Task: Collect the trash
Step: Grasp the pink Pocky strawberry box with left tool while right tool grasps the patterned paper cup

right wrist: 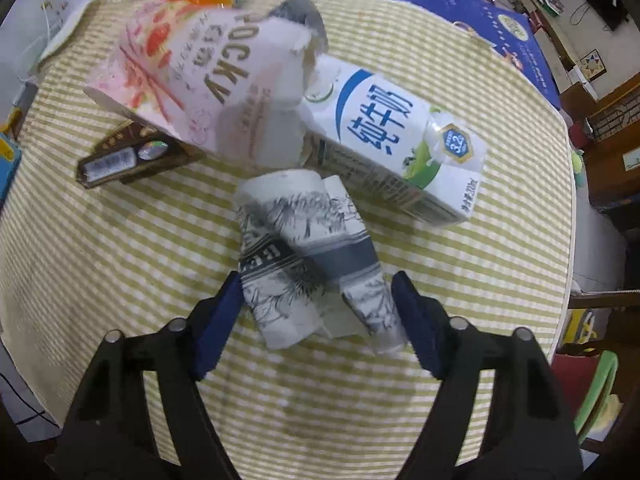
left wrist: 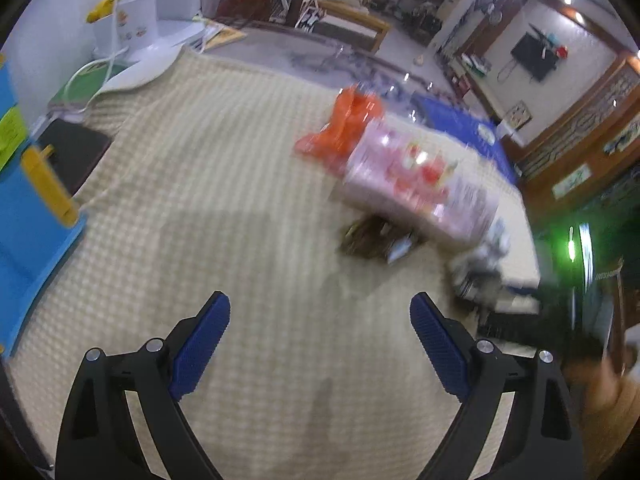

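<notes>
Crumpled grey-printed paper wrapper [right wrist: 312, 256] lies mid-table on the yellow-checked tablecloth [right wrist: 460, 280], bracketed but apparently not yet squeezed by the right gripper [right wrist: 318, 296] fingers for pickup, while the left gripper [left wrist: 320, 312] fingers spread wide, empty.

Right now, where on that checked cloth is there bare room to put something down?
Free: the wide stretch of checked cloth between the left gripper and the blue box. Crowded: the far right, where the Pocky box, milk carton and crumpled paper cup bunch together.
</notes>
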A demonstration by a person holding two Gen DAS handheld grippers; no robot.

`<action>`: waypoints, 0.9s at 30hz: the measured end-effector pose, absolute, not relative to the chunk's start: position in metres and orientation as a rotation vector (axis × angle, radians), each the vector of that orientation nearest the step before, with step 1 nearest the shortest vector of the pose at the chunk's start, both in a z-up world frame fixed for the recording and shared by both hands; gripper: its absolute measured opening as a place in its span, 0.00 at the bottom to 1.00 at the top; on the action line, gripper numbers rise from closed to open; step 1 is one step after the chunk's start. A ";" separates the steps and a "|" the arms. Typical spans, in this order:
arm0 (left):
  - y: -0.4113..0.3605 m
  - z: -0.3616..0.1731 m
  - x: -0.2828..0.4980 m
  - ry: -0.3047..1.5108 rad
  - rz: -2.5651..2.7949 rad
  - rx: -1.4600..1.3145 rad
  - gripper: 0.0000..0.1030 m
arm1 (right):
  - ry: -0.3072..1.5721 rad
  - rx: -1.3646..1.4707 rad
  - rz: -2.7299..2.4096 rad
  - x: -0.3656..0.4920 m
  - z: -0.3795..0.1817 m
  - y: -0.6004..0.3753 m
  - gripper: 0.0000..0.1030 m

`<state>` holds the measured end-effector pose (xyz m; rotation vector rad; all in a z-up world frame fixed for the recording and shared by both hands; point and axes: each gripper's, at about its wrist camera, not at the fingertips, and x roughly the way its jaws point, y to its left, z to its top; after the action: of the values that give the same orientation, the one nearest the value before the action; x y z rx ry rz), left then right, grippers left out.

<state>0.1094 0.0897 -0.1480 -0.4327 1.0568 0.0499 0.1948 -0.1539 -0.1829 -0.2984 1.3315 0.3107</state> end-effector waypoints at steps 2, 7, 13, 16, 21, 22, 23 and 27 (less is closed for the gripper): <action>0.084 -0.148 0.131 1.040 0.046 -0.486 0.85 | 1.303 -0.286 0.320 0.182 -0.175 -0.158 0.64; 0.070 -0.162 0.190 1.061 0.047 -0.670 0.85 | 1.278 -0.235 0.333 0.148 -0.162 -0.170 0.64; 0.048 -0.186 0.246 1.104 0.159 -0.782 0.89 | 1.239 -0.170 0.317 0.110 -0.144 -0.187 0.65; 0.034 -0.198 0.261 1.148 0.184 -0.805 0.90 | 1.240 -0.134 0.310 0.102 -0.144 -0.190 0.66; 0.012 -0.206 0.261 1.176 0.121 -0.704 0.86 | 1.237 -0.114 0.281 0.099 -0.147 -0.184 0.66; 0.010 -0.205 0.259 1.172 0.098 -0.684 0.80 | 1.232 -0.108 0.280 0.098 -0.146 -0.185 0.66; 0.010 -0.203 0.256 1.170 0.077 -0.669 0.79 | 1.230 -0.102 0.280 0.096 -0.145 -0.187 0.66; 0.007 -0.200 0.244 1.168 -0.004 -0.609 0.71 | 1.236 -0.088 0.296 0.094 -0.147 -0.186 0.66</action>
<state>0.2441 0.0075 -0.1996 -0.6092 1.1682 -0.0042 0.0938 -0.1861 -0.1468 -0.0885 1.2362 0.2956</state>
